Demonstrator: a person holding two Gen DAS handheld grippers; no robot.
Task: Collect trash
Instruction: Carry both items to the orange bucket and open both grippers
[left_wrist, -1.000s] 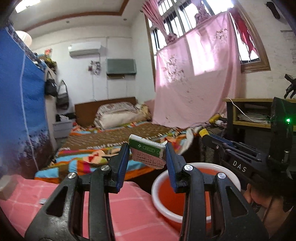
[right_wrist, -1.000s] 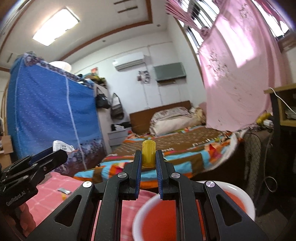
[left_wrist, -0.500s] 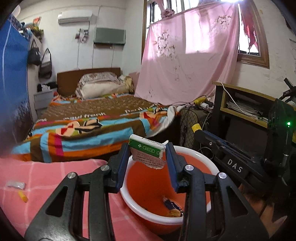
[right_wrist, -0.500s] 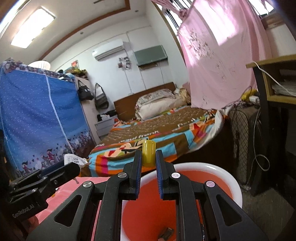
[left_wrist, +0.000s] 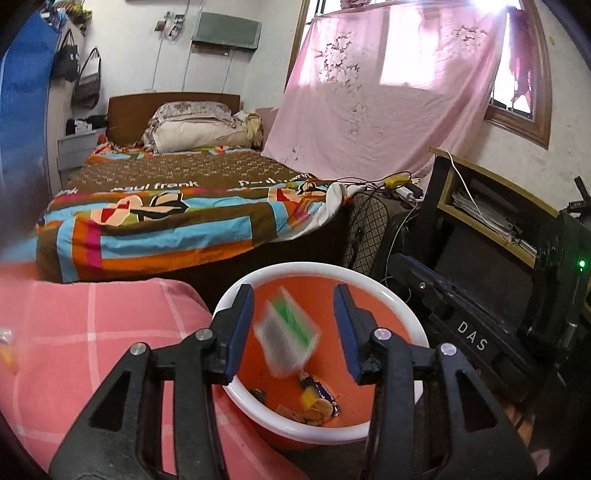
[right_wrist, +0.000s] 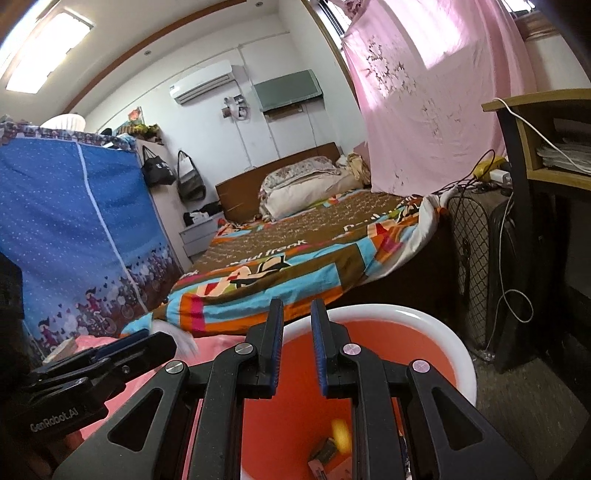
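Both pieces drop into the orange basin (left_wrist: 402, 295): my left gripper (left_wrist: 293, 328) is opening around the falling carton (left_wrist: 286, 332), my right gripper (right_wrist: 297, 343) stands open and empty, so next I seek more trash.

Left gripper (left_wrist: 293, 328) — black frame, blue pads, silver screws. Right gripper (right_wrist: 297, 341) alike — lettered "DAS".

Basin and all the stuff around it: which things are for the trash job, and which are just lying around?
For the job: basin, falling box, wrappers in the basin, yellow bit.
Just lying about: bed, bags, fan, curtain, desk.
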